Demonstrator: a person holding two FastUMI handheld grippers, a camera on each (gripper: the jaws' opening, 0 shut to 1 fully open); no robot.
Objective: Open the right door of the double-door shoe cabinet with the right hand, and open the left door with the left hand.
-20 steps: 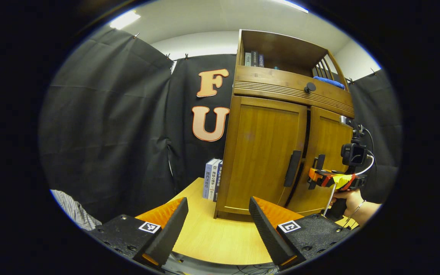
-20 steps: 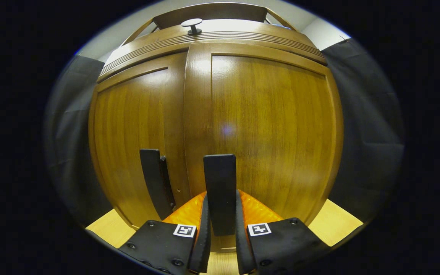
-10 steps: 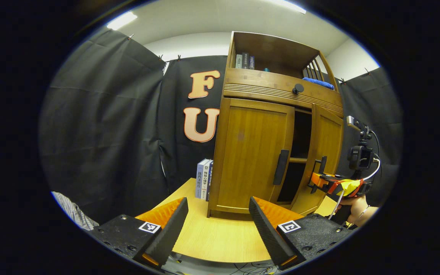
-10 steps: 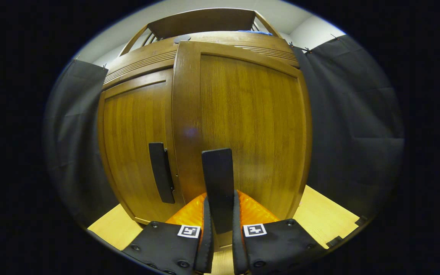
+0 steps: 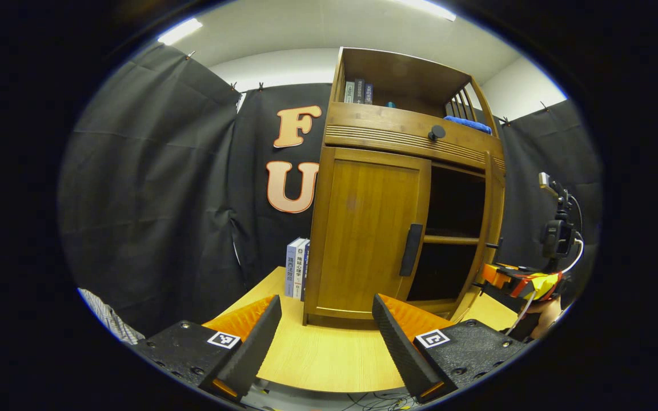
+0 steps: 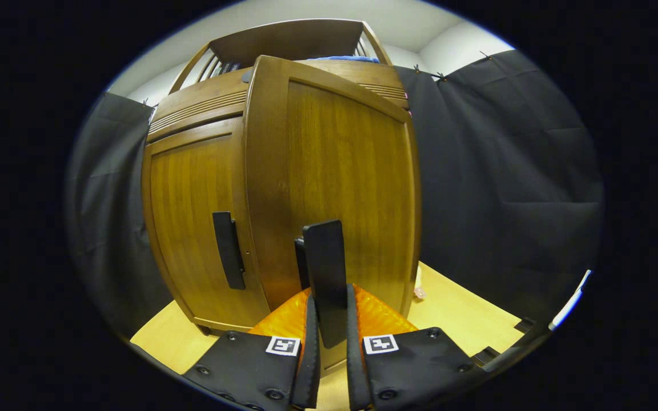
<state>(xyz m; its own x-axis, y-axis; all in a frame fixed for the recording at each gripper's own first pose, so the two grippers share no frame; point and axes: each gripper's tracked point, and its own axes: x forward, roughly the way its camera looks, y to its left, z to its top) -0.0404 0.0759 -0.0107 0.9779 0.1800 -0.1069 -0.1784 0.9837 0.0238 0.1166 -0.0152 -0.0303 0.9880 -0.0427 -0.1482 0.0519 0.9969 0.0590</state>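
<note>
Shoe cabinet [image 5: 374,228]: wooden, standing on the pale desk [image 5: 329,354], black cloth behind and to both sides
Right door [image 6: 334,182]: swung well out from the cabinet front; in the left gripper view it shows edge-on [image 5: 492,228], with the dark inside and a shelf bar [image 5: 452,240] open to view
Right door handle [image 6: 326,274]: dark upright bar, caught between the fingers of the right gripper
Right gripper [image 6: 327,365]: fingers pressed close together, pinching the handle from both sides; in the left gripper view it sits by the door's edge [image 5: 520,281], a hand [image 5: 546,322] holding it from below
Left door [image 5: 366,228]: flush with the cabinet front, its dark handle [image 5: 411,249] untouched
Left gripper [image 5: 326,337]: fingers spread wide, low over the desk, well short of the cabinet, holding nothing
Books [image 5: 296,267]: upright on the desk, just beside the cabinet's left side
Top shelf: more books [image 5: 357,91] and a blue cloth [image 5: 467,123]
</note>
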